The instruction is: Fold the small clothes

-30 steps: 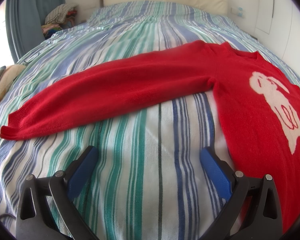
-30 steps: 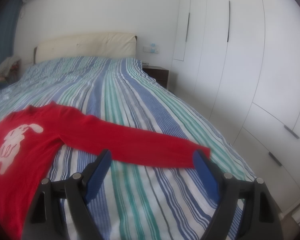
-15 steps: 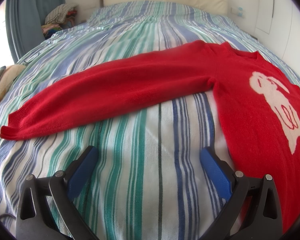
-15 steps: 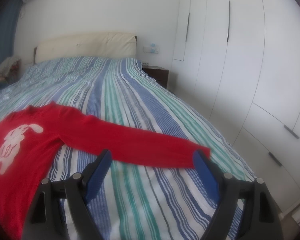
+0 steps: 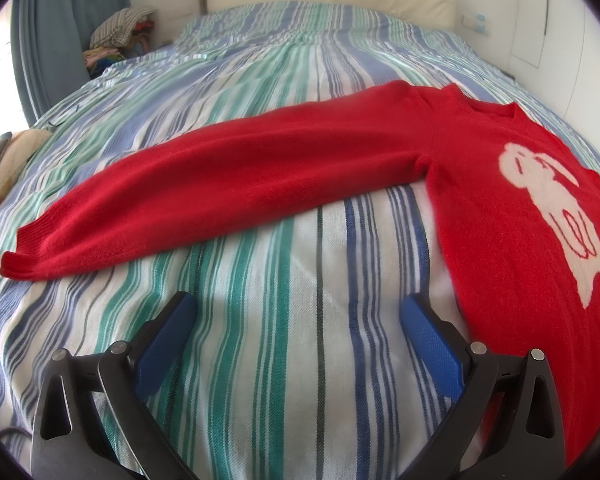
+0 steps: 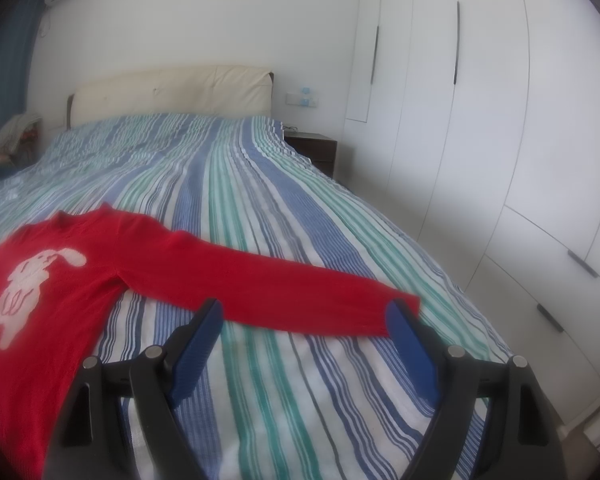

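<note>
A red sweater point(image 5: 500, 208) with a white animal figure on its chest lies flat on the striped bed, both sleeves spread out. One sleeve point(image 5: 228, 184) runs to the left in the left wrist view, its cuff near the bed's left side. My left gripper point(image 5: 298, 308) hovers open over bare bedcover, just short of that sleeve and beside the body's edge. In the right wrist view the sweater point(image 6: 48, 280) lies at the left and its other sleeve point(image 6: 284, 292) stretches right. My right gripper point(image 6: 304, 312) is open, its tips in front of that sleeve's lower edge, with nothing between the jaws.
The striped bedcover point(image 5: 284, 360) fills both views, with a cream headboard point(image 6: 172, 92) at the far end. A pile of clothes point(image 5: 120, 36) sits by the blue curtain. White wardrobes point(image 6: 500, 120) and a dark nightstand point(image 6: 312, 152) stand along the bed's right side.
</note>
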The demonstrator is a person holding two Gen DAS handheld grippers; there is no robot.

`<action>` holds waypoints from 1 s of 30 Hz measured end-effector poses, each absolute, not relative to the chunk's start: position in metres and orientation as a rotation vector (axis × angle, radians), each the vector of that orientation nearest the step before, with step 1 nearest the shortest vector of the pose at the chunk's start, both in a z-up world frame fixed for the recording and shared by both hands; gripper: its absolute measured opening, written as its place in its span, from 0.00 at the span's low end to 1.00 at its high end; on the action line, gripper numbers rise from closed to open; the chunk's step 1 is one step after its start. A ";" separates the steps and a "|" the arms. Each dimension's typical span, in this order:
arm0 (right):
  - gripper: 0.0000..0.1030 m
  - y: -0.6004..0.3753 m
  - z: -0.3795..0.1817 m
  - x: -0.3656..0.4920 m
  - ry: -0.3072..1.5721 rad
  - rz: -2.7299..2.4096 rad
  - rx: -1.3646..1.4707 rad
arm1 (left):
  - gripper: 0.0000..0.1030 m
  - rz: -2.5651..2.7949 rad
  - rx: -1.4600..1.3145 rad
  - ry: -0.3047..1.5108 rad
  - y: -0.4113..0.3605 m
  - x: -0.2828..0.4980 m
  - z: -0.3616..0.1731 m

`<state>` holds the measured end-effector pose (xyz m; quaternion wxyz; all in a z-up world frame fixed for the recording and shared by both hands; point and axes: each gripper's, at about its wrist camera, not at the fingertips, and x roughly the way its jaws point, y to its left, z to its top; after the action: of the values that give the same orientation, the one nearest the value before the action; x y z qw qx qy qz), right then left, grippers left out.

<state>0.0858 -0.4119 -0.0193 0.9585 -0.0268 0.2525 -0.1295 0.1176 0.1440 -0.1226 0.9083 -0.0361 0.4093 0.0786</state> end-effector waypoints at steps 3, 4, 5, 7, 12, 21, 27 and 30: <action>0.80 -0.412 -0.019 0.086 0.512 -0.262 -0.055 | 0.99 0.162 -0.074 0.845 0.144 0.118 -0.123; 0.80 -0.412 -0.019 0.086 0.512 -0.262 -0.055 | 0.99 0.162 -0.074 0.844 0.144 0.117 -0.123; 0.80 -0.412 -0.019 0.086 0.512 -0.262 -0.055 | 0.99 0.162 -0.075 0.845 0.144 0.118 -0.123; 0.80 -0.412 -0.019 0.086 0.512 -0.262 -0.055 | 0.99 0.162 -0.074 0.845 0.144 0.118 -0.123; 0.80 -0.412 -0.019 0.086 0.512 -0.263 -0.054 | 0.99 0.162 -0.074 0.845 0.144 0.118 -0.123; 0.80 -0.413 -0.024 0.086 0.515 -0.271 -0.056 | 0.99 0.158 -0.080 0.841 0.145 0.115 -0.120; 0.80 -0.409 -0.025 0.084 0.512 -0.278 -0.085 | 0.99 0.152 -0.112 0.824 0.153 0.110 -0.113; 0.80 -0.404 -0.027 0.085 0.513 -0.273 -0.115 | 0.99 0.149 -0.138 0.805 0.158 0.106 -0.106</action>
<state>0.0848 -0.4035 -0.0272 0.9565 -0.0567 0.2528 -0.1343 0.1063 0.1582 -0.1056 0.9150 -0.0671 0.3911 0.0725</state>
